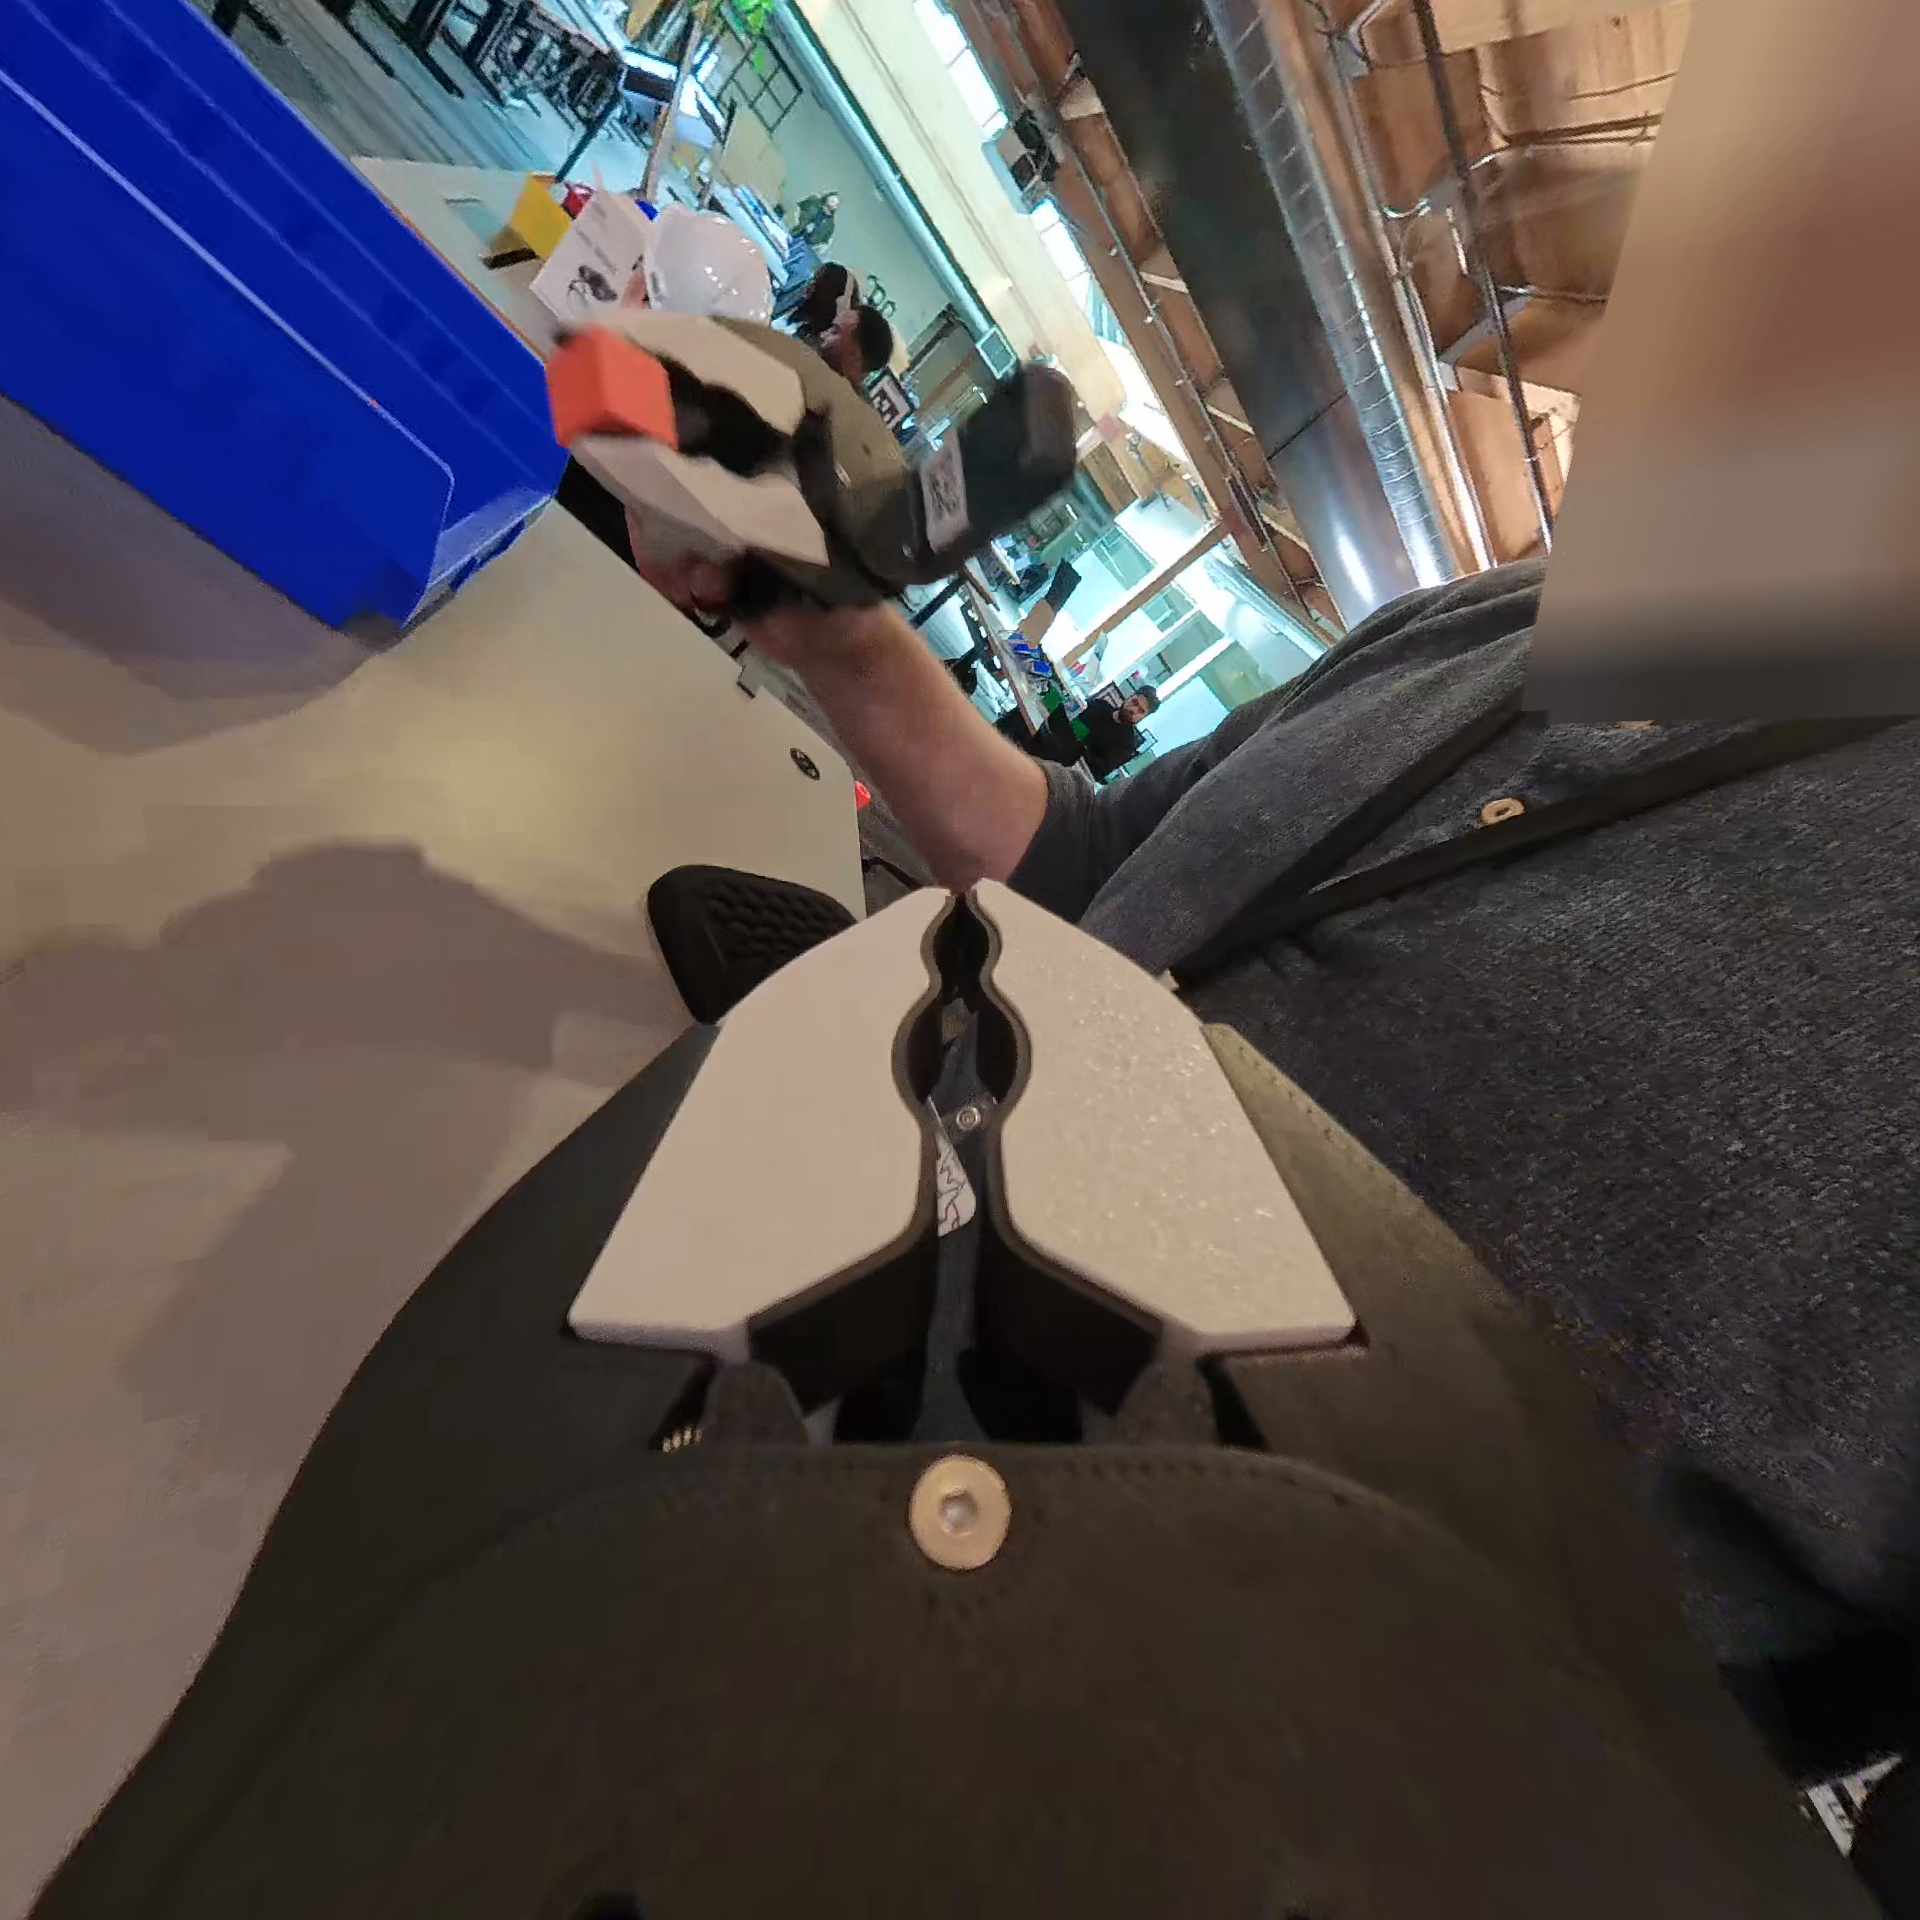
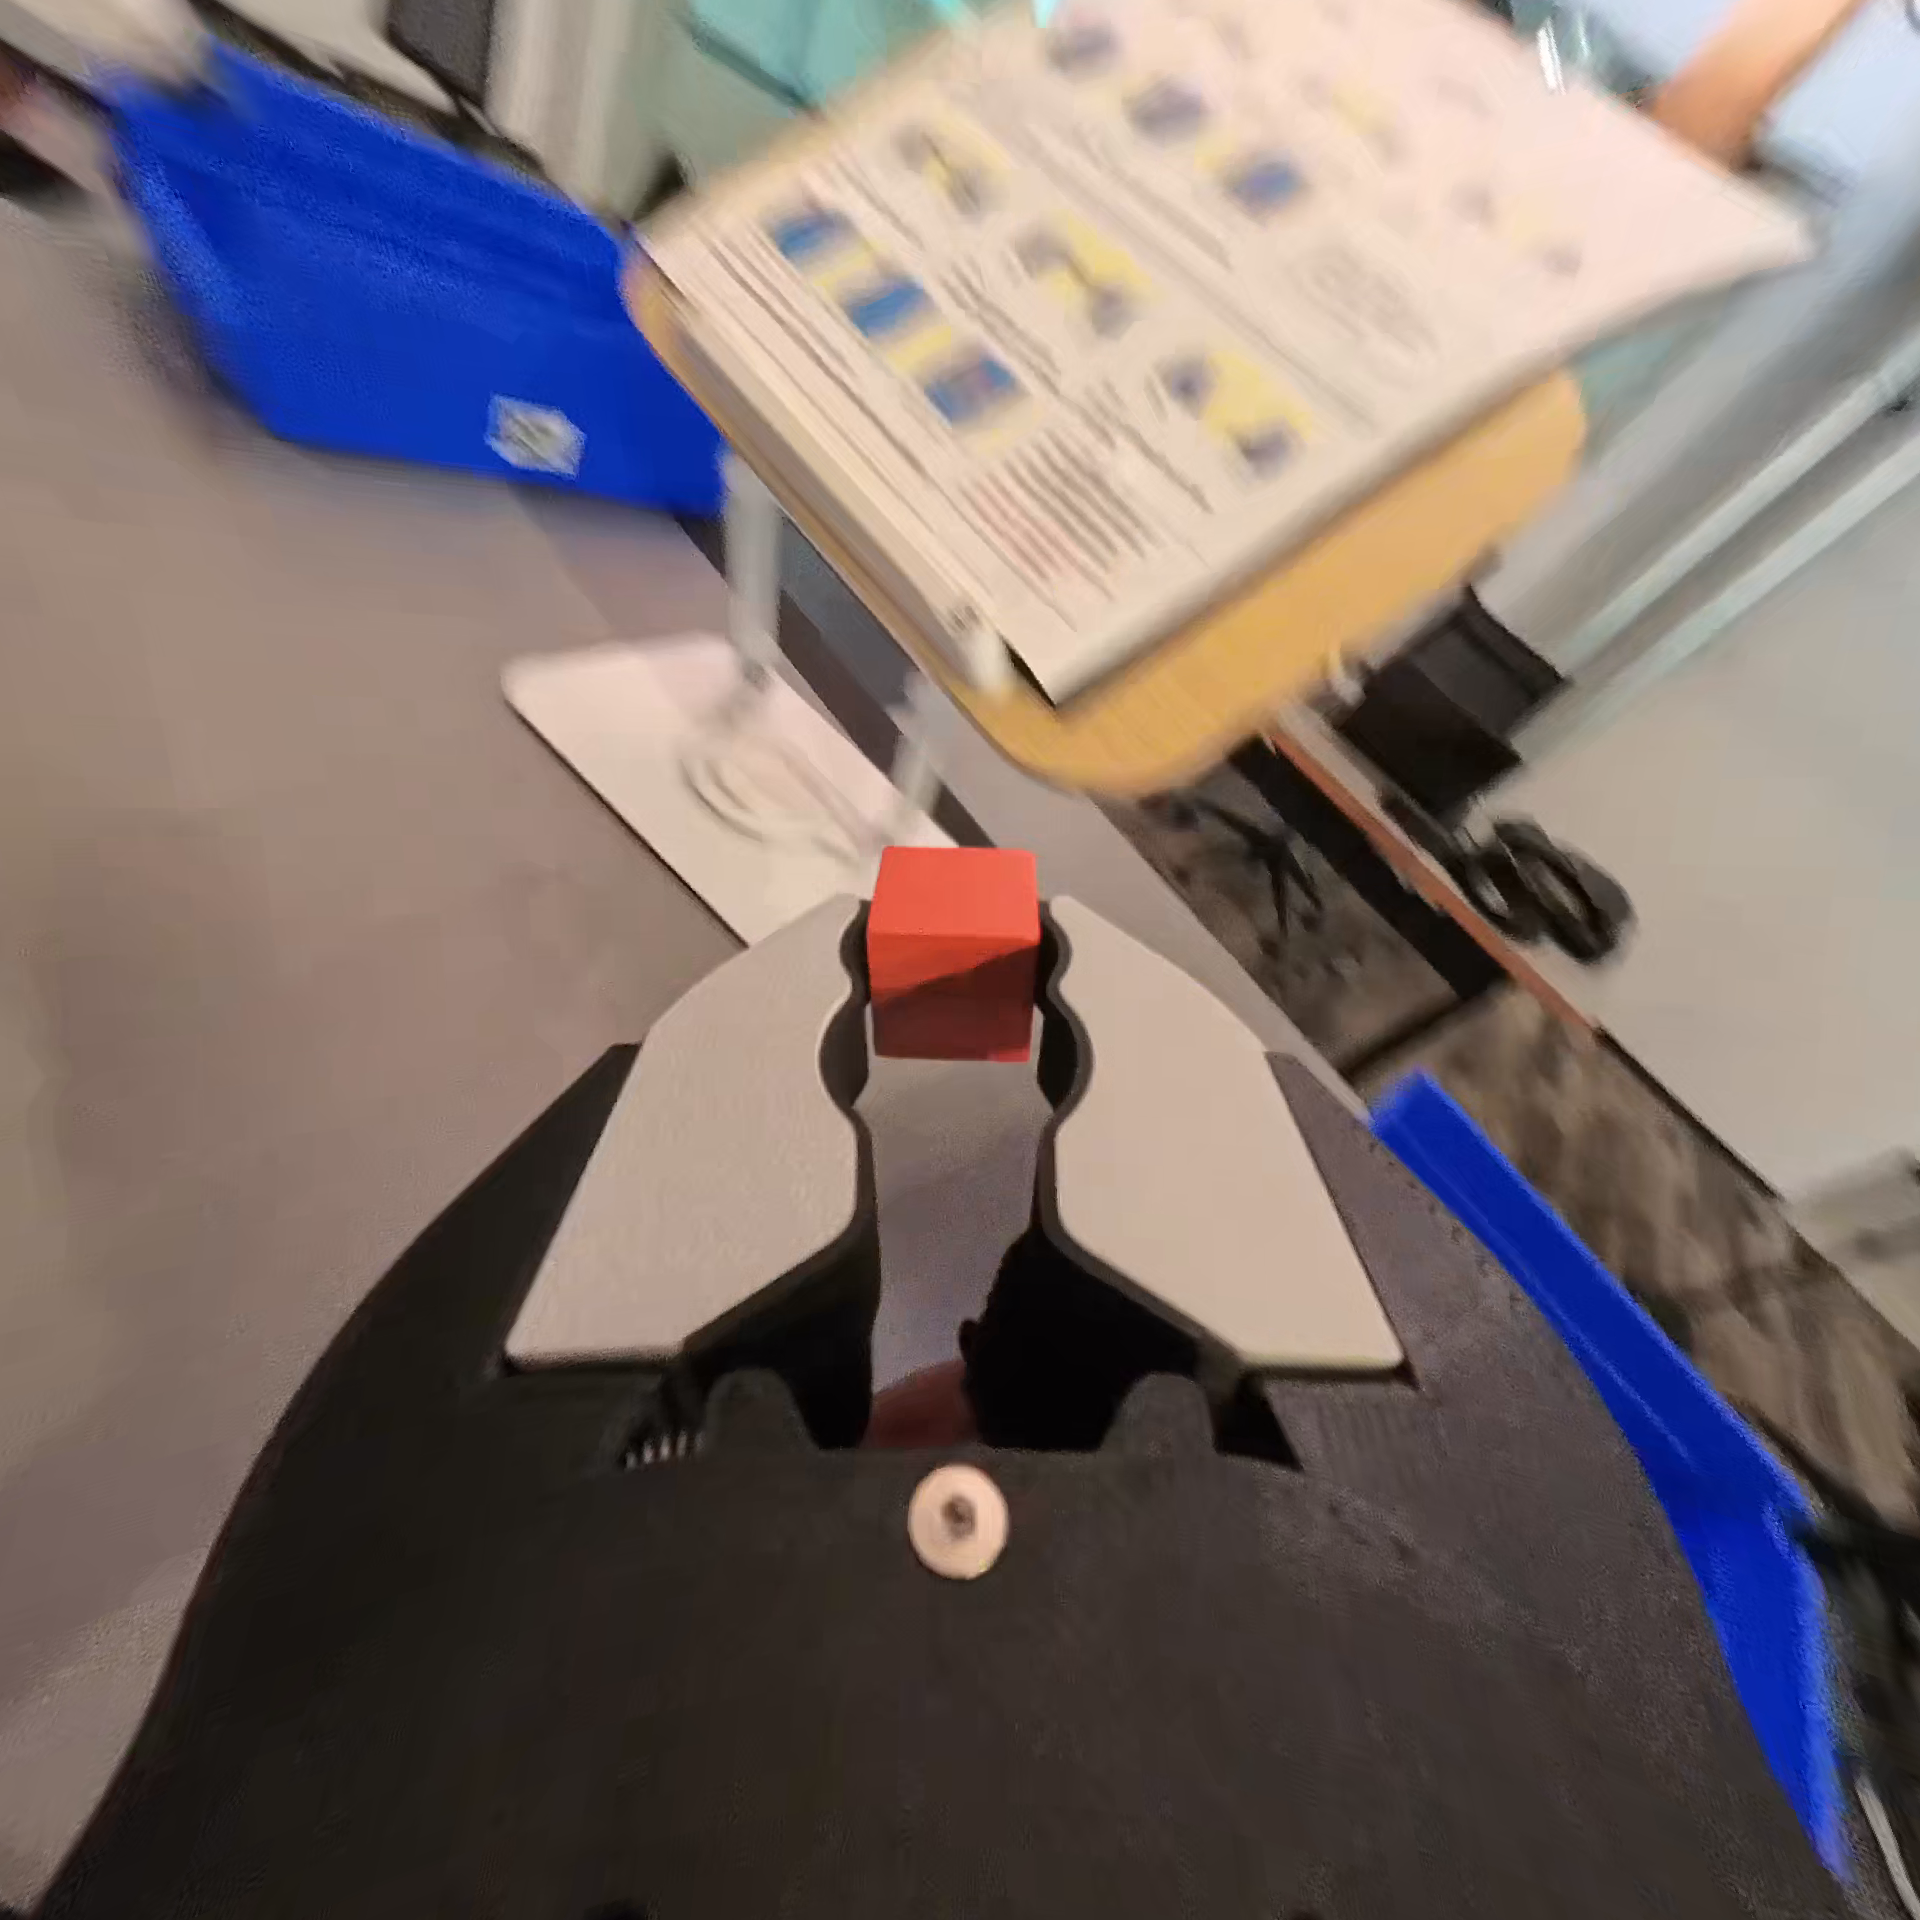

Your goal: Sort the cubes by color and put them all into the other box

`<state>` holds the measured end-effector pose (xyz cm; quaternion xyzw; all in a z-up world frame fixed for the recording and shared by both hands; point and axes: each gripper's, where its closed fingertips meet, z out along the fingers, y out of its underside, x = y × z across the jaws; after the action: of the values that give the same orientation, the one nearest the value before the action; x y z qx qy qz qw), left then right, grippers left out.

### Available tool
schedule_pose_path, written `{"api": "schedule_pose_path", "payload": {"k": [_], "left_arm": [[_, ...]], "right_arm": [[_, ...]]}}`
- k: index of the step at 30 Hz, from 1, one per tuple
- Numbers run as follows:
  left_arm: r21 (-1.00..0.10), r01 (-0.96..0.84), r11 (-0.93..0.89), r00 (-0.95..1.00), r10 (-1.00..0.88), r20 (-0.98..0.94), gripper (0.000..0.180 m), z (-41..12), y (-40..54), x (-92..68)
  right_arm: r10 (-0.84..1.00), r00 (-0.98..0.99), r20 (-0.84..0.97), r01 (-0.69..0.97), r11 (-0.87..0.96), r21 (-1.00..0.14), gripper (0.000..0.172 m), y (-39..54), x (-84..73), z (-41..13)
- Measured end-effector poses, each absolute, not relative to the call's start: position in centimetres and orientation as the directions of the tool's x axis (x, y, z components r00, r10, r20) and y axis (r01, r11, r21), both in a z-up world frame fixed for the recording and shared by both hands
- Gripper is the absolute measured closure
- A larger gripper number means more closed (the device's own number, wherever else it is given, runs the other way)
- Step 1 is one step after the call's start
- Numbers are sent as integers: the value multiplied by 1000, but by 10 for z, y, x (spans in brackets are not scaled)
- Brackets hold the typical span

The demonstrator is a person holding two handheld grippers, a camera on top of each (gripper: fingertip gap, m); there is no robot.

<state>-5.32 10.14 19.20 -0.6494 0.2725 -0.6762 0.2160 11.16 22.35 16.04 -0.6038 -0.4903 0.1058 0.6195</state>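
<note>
Right tool (image 2: 954, 961) had the red cube (image 2: 954, 935) pinched at the tips, pads pressing two opposite flat faces, held above the tabletop (image 2: 260, 779). Left tool (image 1: 966, 904) was closed, empty. Cube looked light, rigid, smooth; tip grip could slip. Blue box (image 2: 395, 301) sat well beyond.

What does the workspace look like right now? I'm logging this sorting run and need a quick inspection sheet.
Surface: pale table, shadowed in places.
Job's things: red cube; blue box on the table; no other cubes visible.
Clutter: document stand with printed sheets.
Grippers: right gripper clamps the red cube, raised off the table; left gripper shut, empty.
Cables: nothing seen.
Surroundings: workshop hall, people in the distance, office chair.
</note>
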Motion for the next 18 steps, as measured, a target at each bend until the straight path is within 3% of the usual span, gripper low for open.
{"api": "schedule_pose_path", "payload": {"k": [7, 9, 12, 18], "left_arm": [[-611, -91, -787, -32, -610, 791, 180, 172, 90, -44], [-602, -127, -789, -19, -605, 796, 180, 166, 85, -39], [-604, -153, -782, 5, -612, 791, 180, 161, 81, -35], [-605, -122, -787, 70, -615, 786, 180, 153, 87, -36]], "right_arm": [[567, 709, 420, 582, -135, -802, 140, 330, 240, 96], [551, 741, 384, 592, -267, -760, 118, 349, 264, 70], [524, 741, 419, 618, -290, -731, 118, 355, 280, 62], [502, 753, 425, 586, -220, -780, 128, 324, 265, 85]]}}
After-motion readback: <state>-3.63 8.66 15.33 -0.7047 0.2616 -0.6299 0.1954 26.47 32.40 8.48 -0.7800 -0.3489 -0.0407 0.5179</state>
